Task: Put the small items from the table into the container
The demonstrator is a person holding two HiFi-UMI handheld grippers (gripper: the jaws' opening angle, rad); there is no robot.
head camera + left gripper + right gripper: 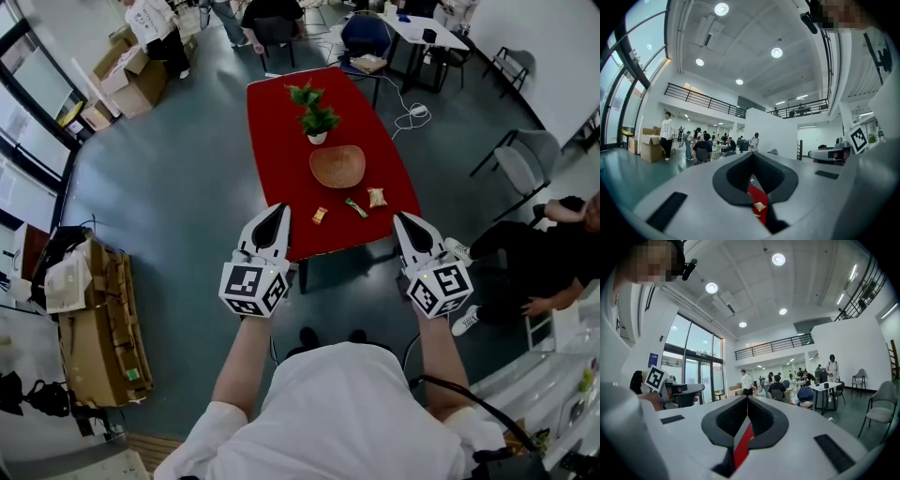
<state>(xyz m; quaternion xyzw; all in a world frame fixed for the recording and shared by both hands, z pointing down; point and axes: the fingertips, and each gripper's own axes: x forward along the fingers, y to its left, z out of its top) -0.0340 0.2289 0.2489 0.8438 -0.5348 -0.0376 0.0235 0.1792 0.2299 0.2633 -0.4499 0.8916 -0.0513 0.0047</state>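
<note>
Starting at the jaws: the left gripper (279, 208) and right gripper (401, 217) are both seen with tips pressed together and nothing held; the same closed, empty state is confirmed in the left gripper view (752, 153) and the right gripper view (746, 397). Both are held level at the near end of the red table (281, 122), no contact with anything. Three small items are laid on that near end, between the two grippers in the head view and just past their tips: an orange packet (320, 215) nearest the left gripper, a green wrapper (355, 207) in the middle, a beige snack packet (376, 197) nearer the right gripper. The orange packet is also visible through the hollow under the left jaws (760, 206). The wooden bowl (337, 166), taken to be the container, sits just beyond the items, with a potted plant (316, 117) behind it. Risks, as judged: if an approach is made with jaws closed, a packet would be shoved rather than gripped, possibly off the near edge. Flat, thin wrappers could be missed or pinched with the red surface. The plant could be clipped if the bowl is overshot.
</note>
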